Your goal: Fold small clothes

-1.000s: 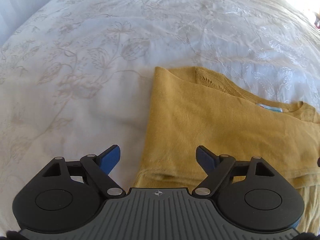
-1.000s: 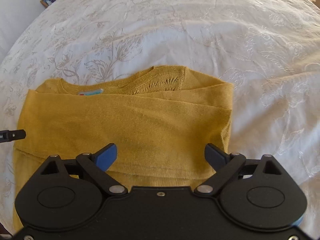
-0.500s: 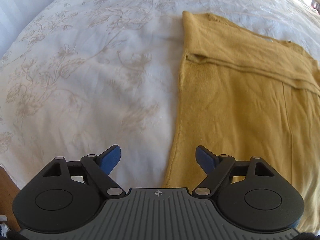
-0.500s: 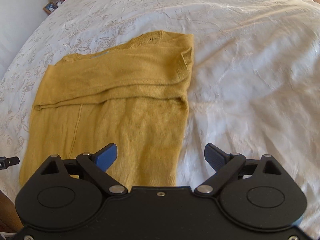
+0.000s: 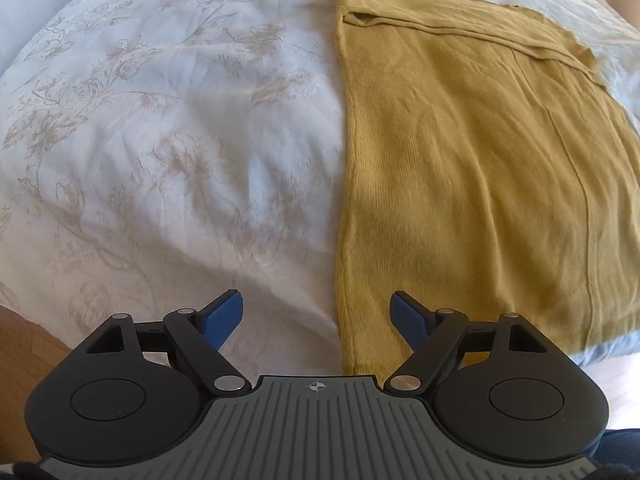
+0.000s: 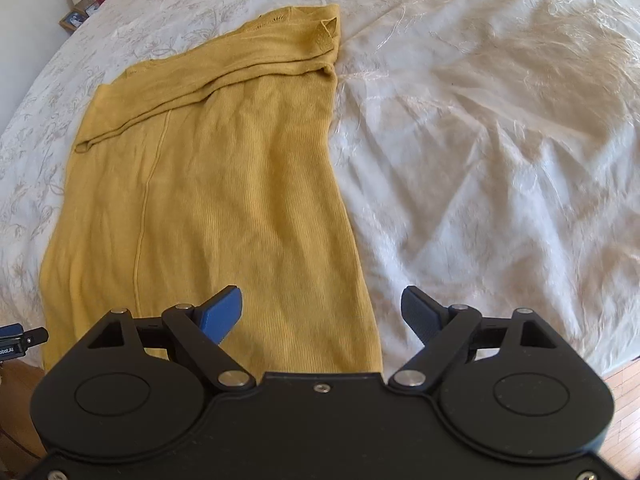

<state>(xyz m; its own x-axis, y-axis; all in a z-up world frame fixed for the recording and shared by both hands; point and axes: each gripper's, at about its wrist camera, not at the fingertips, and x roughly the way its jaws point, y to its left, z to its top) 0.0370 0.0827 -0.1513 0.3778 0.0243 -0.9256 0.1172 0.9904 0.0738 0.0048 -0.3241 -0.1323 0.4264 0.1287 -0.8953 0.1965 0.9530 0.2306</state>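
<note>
A mustard-yellow knit top point(image 5: 460, 152) lies flat on the white bed, sleeves folded across its upper part; it also shows in the right wrist view point(image 6: 208, 184). My left gripper point(image 5: 316, 314) is open and empty, hovering at the garment's bottom left corner, its hem edge lying between the fingers. My right gripper point(image 6: 322, 312) is open and empty at the bottom right corner, the garment's right edge between its fingers. The tip of the left gripper point(image 6: 20, 338) shows at the left edge of the right wrist view.
The white embroidered bedspread point(image 5: 160, 140) spreads around the garment, wrinkled on the right point(image 6: 500, 160). Wooden floor point(image 5: 24, 336) shows past the near bed edge. A lamp and a picture frame point(image 6: 80, 4) stand far left.
Both grippers have pulled back from the folded sleeve area to the garment's bottom hem, staying open. The full length of the garment is in view now.
</note>
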